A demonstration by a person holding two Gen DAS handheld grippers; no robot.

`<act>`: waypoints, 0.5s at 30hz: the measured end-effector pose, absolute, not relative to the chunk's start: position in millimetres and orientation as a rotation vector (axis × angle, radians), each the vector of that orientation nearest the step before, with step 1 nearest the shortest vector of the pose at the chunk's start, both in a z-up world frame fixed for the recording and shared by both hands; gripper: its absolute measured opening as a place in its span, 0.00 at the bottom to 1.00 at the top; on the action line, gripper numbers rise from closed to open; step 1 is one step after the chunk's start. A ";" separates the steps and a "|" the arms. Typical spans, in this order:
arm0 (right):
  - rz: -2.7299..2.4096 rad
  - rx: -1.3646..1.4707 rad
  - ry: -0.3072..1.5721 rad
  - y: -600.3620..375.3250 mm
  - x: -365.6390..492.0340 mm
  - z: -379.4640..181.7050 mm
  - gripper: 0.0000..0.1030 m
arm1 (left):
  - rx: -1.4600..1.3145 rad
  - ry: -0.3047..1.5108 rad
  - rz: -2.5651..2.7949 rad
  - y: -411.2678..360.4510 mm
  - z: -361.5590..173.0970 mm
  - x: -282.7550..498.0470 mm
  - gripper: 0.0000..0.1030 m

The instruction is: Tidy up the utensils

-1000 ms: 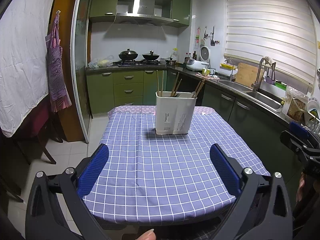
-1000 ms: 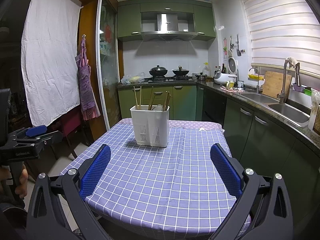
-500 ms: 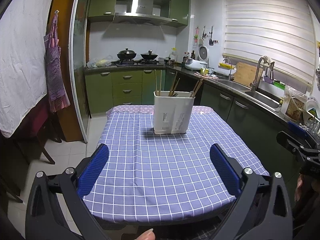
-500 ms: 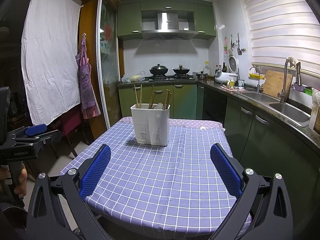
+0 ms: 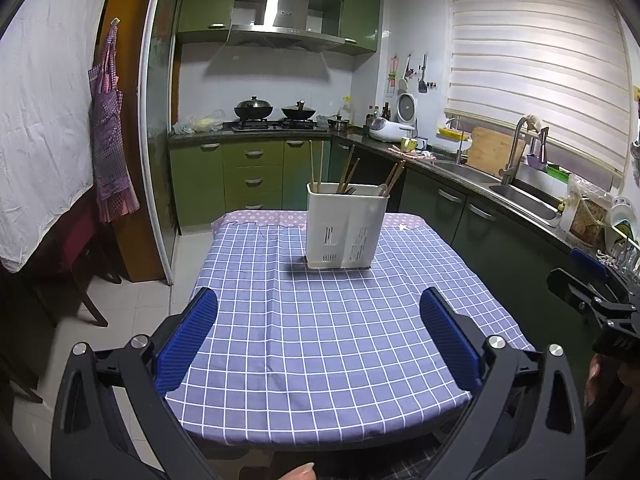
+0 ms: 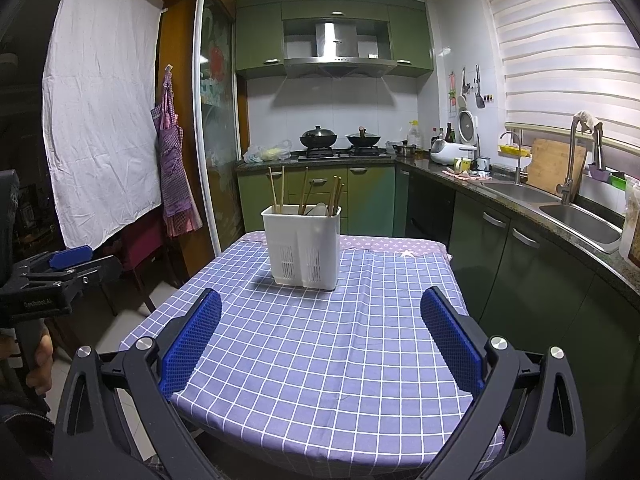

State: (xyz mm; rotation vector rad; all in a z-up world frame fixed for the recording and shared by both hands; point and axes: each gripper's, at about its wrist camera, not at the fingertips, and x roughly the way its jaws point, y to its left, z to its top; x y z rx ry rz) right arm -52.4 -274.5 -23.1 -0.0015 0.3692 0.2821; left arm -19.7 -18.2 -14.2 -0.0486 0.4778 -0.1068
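A white slotted utensil holder (image 5: 345, 227) stands upright at the far end of the table; it also shows in the right wrist view (image 6: 302, 246). Several wooden chopsticks (image 5: 316, 166) stick up out of it, along with a dark fork and a pale spoon. The table has a blue checked cloth (image 5: 320, 340). My left gripper (image 5: 318, 332) is open and empty over the near edge of the table. My right gripper (image 6: 320, 336) is open and empty, also near the front edge. Each gripper shows at the side of the other's view.
A green kitchen counter with a steel sink (image 6: 580, 220) runs along the right side, close to the table. A stove with two woks (image 5: 276, 114) is at the back. A sliding glass door (image 5: 160, 160) and a dark chair (image 5: 72, 264) stand to the left.
Both views have shifted slightly; the utensil holder sits a little further left and higher in the left wrist view. Both grippers remain open and empty.
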 end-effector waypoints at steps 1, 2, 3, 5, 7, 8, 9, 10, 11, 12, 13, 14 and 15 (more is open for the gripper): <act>0.282 0.000 0.369 -274.7 -52.4 -22.9 0.95 | -0.050 0.479 -0.108 -18.4 -14.7 -19.4 0.93; 0.282 -0.001 0.370 -273.8 -52.4 -23.4 0.95 | -0.053 0.483 -0.110 -17.8 -14.6 -19.0 0.93; 0.282 -0.002 0.371 -274.0 -51.8 -23.9 0.95 | -0.054 0.487 -0.108 -18.1 -14.6 -18.3 0.93; 0.284 -0.002 0.374 -273.3 -51.0 -26.0 0.95 | -0.054 0.503 -0.106 -17.8 -15.8 -15.8 0.94; 0.286 -0.003 0.378 -271.8 -50.3 -28.2 0.95 | -0.059 0.514 -0.116 -17.3 -17.1 -14.1 0.94; 0.286 -0.004 0.380 -271.5 -49.4 -29.5 0.95 | -0.060 0.517 -0.123 -18.1 -17.6 -13.6 0.94; 0.286 -0.005 0.381 -271.3 -49.0 -30.6 0.95 | -0.064 0.521 -0.138 -18.1 -18.5 -12.9 0.94; 0.287 -0.005 0.383 -270.6 -48.8 -31.1 0.95 | -0.068 0.522 -0.151 -18.9 -19.5 -12.1 0.94; 0.289 -0.006 0.385 -270.0 -48.3 -31.4 0.95 | -0.069 0.522 -0.158 -19.3 -19.7 -11.8 0.94; 0.290 -0.006 0.387 -271.7 -46.3 -30.8 0.95 | -0.072 0.521 -0.173 -19.6 -20.5 -11.7 0.94; 0.290 -0.006 0.388 -271.7 -45.8 -31.1 0.95 | -0.073 0.517 -0.182 -19.9 -20.7 -11.7 0.94; 0.291 -0.007 0.390 -272.3 -45.7 -31.1 0.95 | -0.073 0.514 -0.187 -20.8 -20.9 -12.0 0.94; 0.292 -0.007 0.392 -271.8 -45.2 -31.6 0.95 | -0.072 0.506 -0.198 -22.1 -21.1 -12.4 0.94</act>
